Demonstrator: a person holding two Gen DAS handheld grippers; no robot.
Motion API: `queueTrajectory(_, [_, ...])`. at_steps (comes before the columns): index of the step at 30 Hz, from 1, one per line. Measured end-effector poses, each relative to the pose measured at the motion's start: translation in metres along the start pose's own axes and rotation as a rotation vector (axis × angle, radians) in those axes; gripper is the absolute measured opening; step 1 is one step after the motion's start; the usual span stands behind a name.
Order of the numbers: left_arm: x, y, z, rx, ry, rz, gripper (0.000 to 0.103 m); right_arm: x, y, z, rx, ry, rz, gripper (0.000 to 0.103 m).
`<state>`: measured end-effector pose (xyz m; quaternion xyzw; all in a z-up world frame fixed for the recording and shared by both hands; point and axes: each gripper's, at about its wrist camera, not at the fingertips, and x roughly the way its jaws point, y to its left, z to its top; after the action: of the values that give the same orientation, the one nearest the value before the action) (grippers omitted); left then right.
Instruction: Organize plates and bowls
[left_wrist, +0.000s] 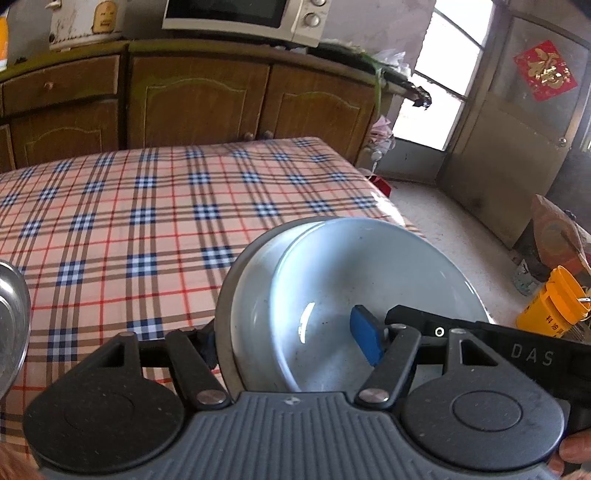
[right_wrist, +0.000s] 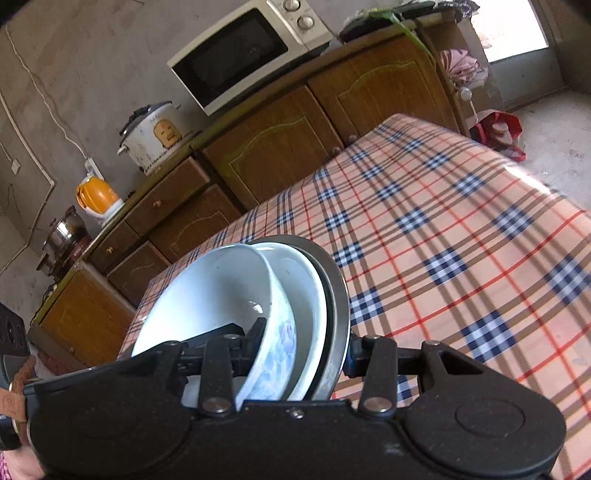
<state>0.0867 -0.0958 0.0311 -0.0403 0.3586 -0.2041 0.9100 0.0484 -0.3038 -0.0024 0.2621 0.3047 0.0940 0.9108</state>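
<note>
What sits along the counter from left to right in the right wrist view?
Steel pot → orange kettle → rice cooker → microwave.

The bowl (left_wrist: 369, 280) looks like glazed ceramic, pale and glossy, with a patterned blue outside in the right wrist view; the outer dish (right_wrist: 338, 295) is dull grey metal; the tablecloth (left_wrist: 147, 221) is checked woven cloth, matt; the cupboards (left_wrist: 199, 103) are brown wood, faintly shiny; the gripper bodies are matt black plastic.
</note>
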Motion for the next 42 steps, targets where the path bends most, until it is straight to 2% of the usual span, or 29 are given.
queueTrajectory(18, [-0.032,-0.028,0.000,0.026,-0.047,-0.006,0.070,-0.051,0.007,0.001,-0.009,-0.051,0.001,0.049])
queueTrajectory(42, [-0.062,-0.011,-0.005,-0.007,-0.077,0.033,0.070,-0.054,0.042,-0.005,-0.055,-0.033,0.042,0.049])
